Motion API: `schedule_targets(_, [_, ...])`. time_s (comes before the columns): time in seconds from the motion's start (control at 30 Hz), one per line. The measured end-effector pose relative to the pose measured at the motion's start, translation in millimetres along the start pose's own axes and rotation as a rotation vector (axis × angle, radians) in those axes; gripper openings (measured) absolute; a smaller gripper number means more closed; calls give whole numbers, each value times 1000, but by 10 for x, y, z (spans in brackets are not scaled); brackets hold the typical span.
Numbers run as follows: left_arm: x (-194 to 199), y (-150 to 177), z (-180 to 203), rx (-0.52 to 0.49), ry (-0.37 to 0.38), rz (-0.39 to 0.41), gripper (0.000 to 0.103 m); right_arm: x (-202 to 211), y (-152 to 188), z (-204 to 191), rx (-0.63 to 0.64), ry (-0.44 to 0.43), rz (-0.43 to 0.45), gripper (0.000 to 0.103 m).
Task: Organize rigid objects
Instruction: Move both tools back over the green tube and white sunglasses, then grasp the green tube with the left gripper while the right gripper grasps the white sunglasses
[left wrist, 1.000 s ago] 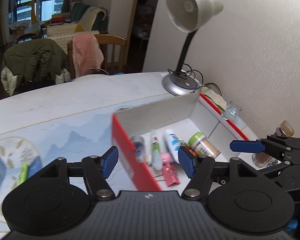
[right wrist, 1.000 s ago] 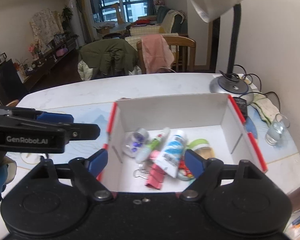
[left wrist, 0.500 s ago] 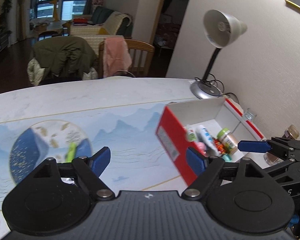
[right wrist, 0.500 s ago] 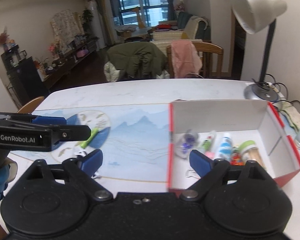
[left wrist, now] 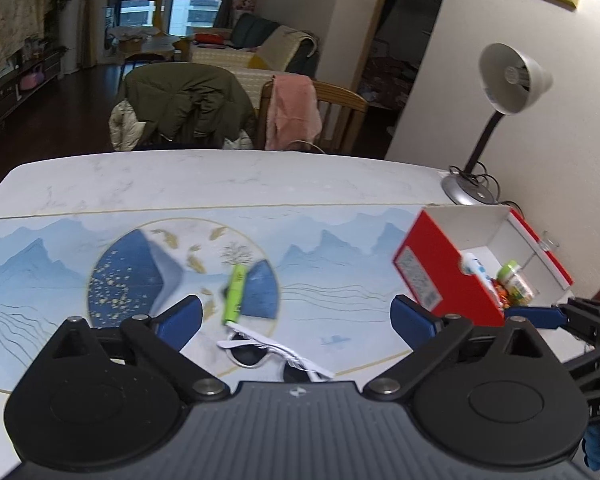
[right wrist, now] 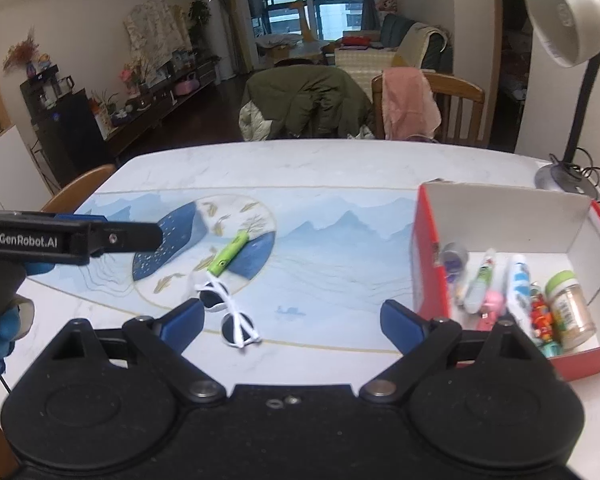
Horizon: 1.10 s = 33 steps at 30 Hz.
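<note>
Left wrist view first: the left gripper (left wrist: 296, 318) hangs above the table (left wrist: 220, 176) with its blue fingers spread wide and nothing between them. Right under that gap lie the white sunglasses (left wrist: 274, 354), folded, dark lenses up, on the blue landscape mat (left wrist: 340, 248). Just beyond them sits a green marker (left wrist: 235, 294), end toward the camera, nearly touching the glasses' frame. Off to the right stands the red box (left wrist: 440, 276), open top, with a jar and a tube visible inside. The right gripper's blue finger pokes in at the right edge, near the box's corner. A desk lamp (left wrist: 500, 92) rises behind the box.

Right wrist view now: the right gripper (right wrist: 292, 318) has its fingers wide apart too, empty. The sunglasses (right wrist: 230, 316) lie just inside the left finger, the green marker (right wrist: 229, 255) a little farther out on the mat's round design. The red box (right wrist: 424, 264) sits to the right, holding tubes, a green-capped jar (right wrist: 570, 310) and small bits, lying side by side. The left gripper (right wrist: 100, 238) reaches in from the left, well above the mat.
</note>
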State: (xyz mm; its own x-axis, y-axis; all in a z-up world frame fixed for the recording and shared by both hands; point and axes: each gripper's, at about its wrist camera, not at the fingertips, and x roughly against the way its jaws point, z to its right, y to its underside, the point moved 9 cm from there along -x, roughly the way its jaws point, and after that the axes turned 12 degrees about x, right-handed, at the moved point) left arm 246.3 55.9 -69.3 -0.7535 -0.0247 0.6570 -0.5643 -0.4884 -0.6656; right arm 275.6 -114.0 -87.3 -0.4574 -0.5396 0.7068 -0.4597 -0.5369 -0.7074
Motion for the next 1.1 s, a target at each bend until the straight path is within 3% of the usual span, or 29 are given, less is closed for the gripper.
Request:
schedule_targets(0.27, [-301, -104, -443, 13, -69, 14, 103, -326, -1, -328, 58, -26, -39, 93])
schedule_targets(0.4, [-505, -145, -583, 48, -60, -4, 103, -549, 11, -452, 97, -32, -69, 91])
schedule_targets(0.7, [-1050, -138, -650, 41, -79, -68, 103, -1020, 32, -556, 149, -44, -130, 87])
schedule_targets(1.1, [-1623, -42, -671, -15, -98, -150, 103, -1499, 68, -563, 189, -65, -200, 72])
